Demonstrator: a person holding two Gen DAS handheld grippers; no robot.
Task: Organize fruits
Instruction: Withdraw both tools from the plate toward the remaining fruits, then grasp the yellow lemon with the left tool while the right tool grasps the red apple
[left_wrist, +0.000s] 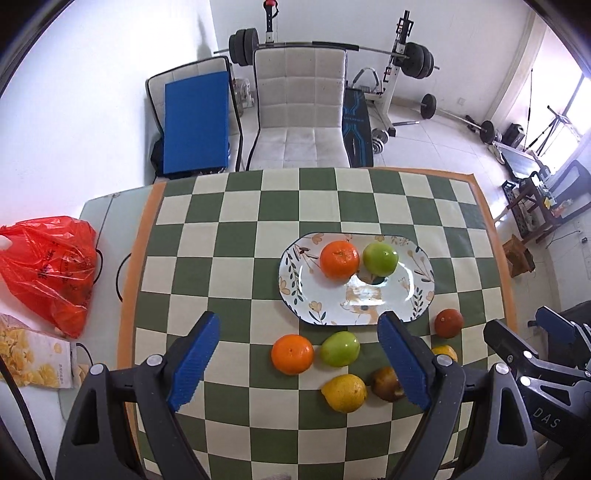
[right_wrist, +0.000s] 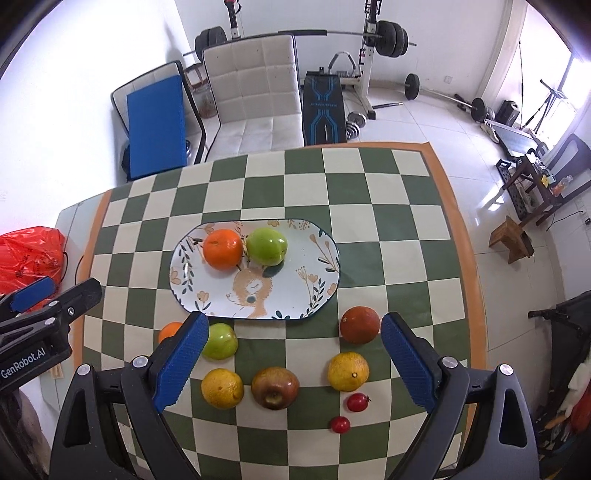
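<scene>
We see our right gripper (right_wrist: 290, 363) spread wide above the checkered cloth (right_wrist: 369, 206). The plate (right_wrist: 295, 295) holds an orange (right_wrist: 222, 254) touching a green apple (right_wrist: 266, 246). Loose fruit lies nearer us, including a brown apple (right_wrist: 275, 387).

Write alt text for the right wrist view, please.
The open right gripper hovers over a checkered tablecloth, above a floral plate holding an orange and a green apple. Seven larger fruits and two cherry tomatoes lie loose nearer the camera.
</scene>
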